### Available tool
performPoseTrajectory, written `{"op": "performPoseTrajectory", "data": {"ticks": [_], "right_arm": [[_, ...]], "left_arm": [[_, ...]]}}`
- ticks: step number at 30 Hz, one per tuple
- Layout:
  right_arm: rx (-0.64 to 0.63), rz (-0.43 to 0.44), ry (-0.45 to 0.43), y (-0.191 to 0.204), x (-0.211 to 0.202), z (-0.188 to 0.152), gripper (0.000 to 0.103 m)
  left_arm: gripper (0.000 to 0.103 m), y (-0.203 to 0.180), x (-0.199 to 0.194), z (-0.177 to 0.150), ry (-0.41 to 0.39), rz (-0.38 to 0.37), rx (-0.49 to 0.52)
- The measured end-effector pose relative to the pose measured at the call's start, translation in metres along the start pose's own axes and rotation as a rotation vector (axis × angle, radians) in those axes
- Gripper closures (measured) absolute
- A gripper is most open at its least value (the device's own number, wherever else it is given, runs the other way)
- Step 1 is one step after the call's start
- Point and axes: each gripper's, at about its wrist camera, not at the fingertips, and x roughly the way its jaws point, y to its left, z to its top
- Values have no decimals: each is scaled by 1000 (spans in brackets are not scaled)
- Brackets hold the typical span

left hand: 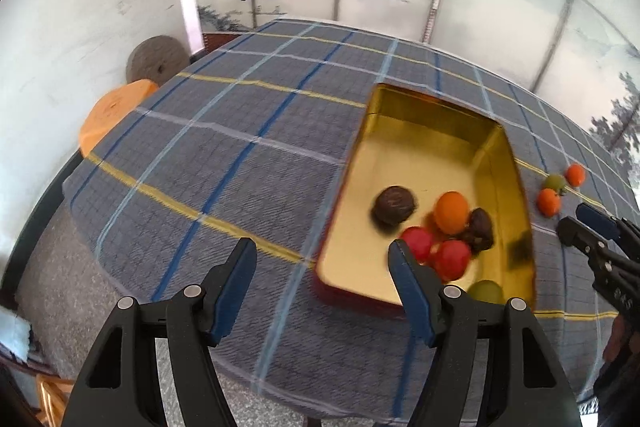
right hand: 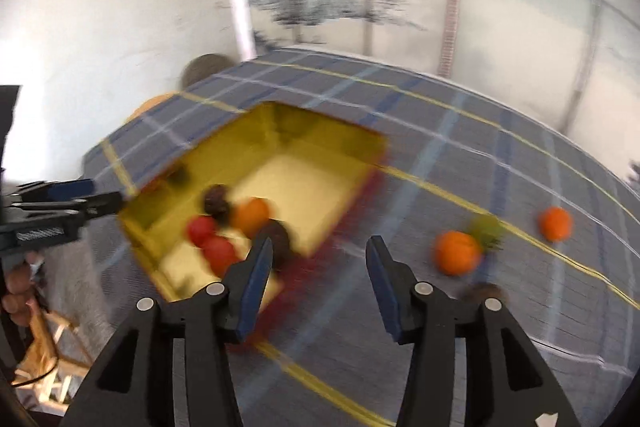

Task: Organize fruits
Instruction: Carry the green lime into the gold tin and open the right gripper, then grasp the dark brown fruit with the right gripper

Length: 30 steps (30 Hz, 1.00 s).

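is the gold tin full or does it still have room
Still has room. The gold tin holds a cluster of fruits only at its near end; the far half of its floor is bare. Three fruits remain on the tablecloth.

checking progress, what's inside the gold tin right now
Inside the tin: two red fruits, one orange, two dark brown fruits and a green one. The left gripper's finger hides part of the near corner.

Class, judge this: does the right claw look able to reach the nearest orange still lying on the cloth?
Probably yes. The right claw is open and empty, and the orange lies on bare tablecloth just ahead and to its right, with nothing between them.
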Motion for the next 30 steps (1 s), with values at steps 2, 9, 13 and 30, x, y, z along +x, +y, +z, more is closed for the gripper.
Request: {"op": "performPoseTrajectory", "data": {"ticks": [2,9,13,30], "right_arm": [[45,-46,22,-28,-1,-8,56],[152,-147,91,-98,7,-36,56],[174,-142,97,-106,18,-41,56],[143,-135,94,-107,40,-47,66]], "left_arm": [[34,-14,2,2,4,-20,25],[34,-61,10,13,12,-81,104],[34,-87,14,19,16,-103,148],[34,-168,23,27,23,-170,278]]}}
